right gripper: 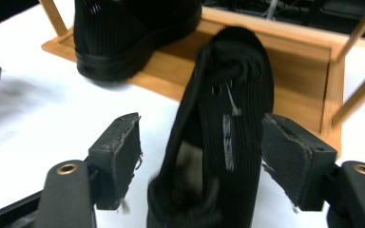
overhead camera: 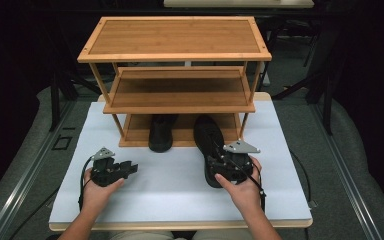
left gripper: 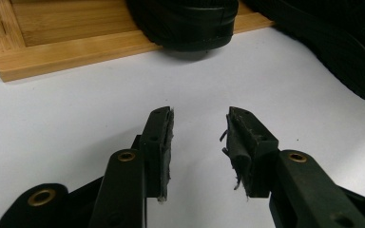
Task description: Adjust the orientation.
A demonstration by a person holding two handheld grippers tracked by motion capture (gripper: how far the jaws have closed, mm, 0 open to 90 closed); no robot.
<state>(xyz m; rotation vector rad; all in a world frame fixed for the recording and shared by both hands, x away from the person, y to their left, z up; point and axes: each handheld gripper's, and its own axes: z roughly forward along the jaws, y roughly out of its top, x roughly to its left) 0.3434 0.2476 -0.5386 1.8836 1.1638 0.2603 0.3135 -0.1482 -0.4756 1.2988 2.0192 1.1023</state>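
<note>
Right gripper straddles a black shoe before a bamboo rack.

High view: the rack stands at the far side of the white table; one shoe sits on its bottom shelf, a second shoe lies near-right with its toe at the shelf, under the right gripper. The left gripper rests apart, near-left. Left gripper view: jaws parted, holding nothing. Right gripper view: jaws wide either side of the heel opening, the right pad touching or almost touching, the left clear. Closing squarely on the collar should give a firm hold.

A white-topped table is seen at centre frame; on it stand a bamboo shoe rack and a black shoe.
</note>
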